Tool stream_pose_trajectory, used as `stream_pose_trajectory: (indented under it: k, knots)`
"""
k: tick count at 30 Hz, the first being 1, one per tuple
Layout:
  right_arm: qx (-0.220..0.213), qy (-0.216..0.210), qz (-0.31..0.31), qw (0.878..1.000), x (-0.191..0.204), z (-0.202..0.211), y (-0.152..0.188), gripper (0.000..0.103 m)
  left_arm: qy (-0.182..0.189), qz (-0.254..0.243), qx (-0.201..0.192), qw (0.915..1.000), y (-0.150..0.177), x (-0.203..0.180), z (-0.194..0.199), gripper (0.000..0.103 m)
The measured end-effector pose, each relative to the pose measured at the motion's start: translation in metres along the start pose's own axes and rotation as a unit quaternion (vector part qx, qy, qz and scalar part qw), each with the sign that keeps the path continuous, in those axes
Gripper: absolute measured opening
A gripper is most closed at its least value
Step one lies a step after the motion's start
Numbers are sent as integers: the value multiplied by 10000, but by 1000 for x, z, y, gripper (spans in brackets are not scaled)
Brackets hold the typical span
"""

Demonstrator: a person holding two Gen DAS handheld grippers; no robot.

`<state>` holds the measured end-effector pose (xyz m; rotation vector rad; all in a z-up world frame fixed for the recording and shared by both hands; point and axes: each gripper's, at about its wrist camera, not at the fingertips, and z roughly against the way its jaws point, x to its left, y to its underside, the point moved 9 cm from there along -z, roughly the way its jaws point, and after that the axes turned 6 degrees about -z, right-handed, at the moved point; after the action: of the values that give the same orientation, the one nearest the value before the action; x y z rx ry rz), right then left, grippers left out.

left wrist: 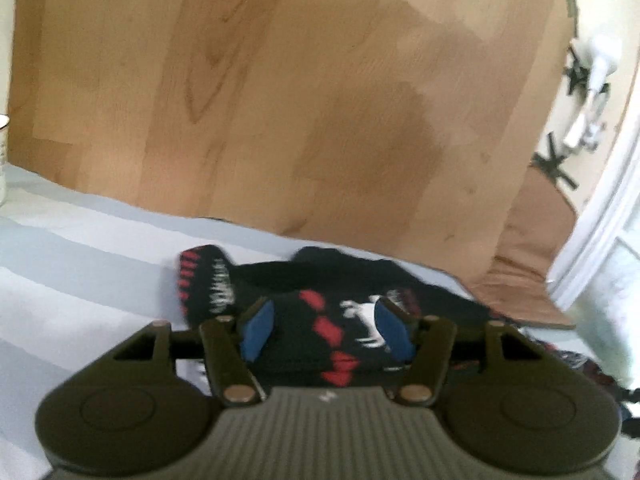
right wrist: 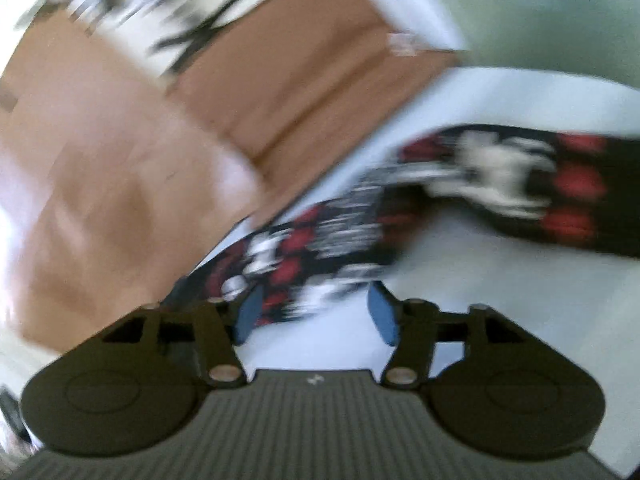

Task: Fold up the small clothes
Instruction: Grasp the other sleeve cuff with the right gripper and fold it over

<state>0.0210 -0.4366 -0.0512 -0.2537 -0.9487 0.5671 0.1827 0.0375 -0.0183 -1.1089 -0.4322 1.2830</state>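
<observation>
A small black knitted garment (left wrist: 320, 320) with red diamonds and a white dog figure lies on a pale blue-white sheet (left wrist: 88, 272). My left gripper (left wrist: 324, 330) is open, its blue pads (left wrist: 258, 332) on either side of the garment's near part. In the blurred right wrist view the same garment (right wrist: 360, 216) stretches across the sheet (right wrist: 460, 300) toward the upper right. My right gripper (right wrist: 316, 314) is open, its left pad at the garment's near end, its right pad (right wrist: 382, 316) over bare sheet.
A wooden floor (left wrist: 280, 92) lies beyond the sheet's far edge. A brown mat (left wrist: 532, 248) and a white frame (left wrist: 600, 208) are at the right. More patterned cloth (left wrist: 576, 364) lies at the right edge. A white object (left wrist: 3, 152) shows at the far left.
</observation>
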Motion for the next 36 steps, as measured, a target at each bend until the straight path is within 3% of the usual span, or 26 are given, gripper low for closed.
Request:
stream_pose_trajectory:
  k: [1,3,5,8,10,12,14,17,20,23,28,31,36]
  knots:
    - [-52,-141,-314,9994,-11,5,-7,61,131,-39,17,9999,1,-9,0,61]
    - [-125,-403,-694,9967,-14,4,-17,79,272,-234,68,9993,6,-25,-2,63]
    - [-404,-248,-627,9969,-12,-1,-31,87,227,-586,141,9979,15,-37,-7,63]
    - [-780,58,-876,9931,-24,-16,-47,81,137,-923,284,9952,26,-44,-15,64]
    - [-920,262,-775,9924,-25,-24,-56,73,155,-820,418,9956,29,-40,-21,63]
    - [-1074,677,-566,9903,-26,-35,-63,36,158,-629,471,9968,29,-32,-23,63]
    - [-1043,901,-426,9895,-23,-47,-70,15,164,-414,470,9979,26,-23,-21,63]
    - [-904,512,-367,9939,11,-62,-76,12,203,-54,441,9988,21,-10,-19,63]
    - [-710,-19,479,9963,88,-80,-67,12,334,306,417,9981,15,-3,-17,63]
    - [-435,-701,1294,9882,184,-102,-42,12,480,589,310,9966,7,4,-10,63]
    - [-8,-1740,2472,9532,321,-130,43,12,729,1018,108,9921,-4,19,2,65]
    - [488,-2064,2823,9356,357,-156,115,12,725,1283,3,9891,-9,33,5,68]
    - [1324,-2069,2695,9312,354,-203,200,11,604,1642,-70,9845,-11,56,6,68]
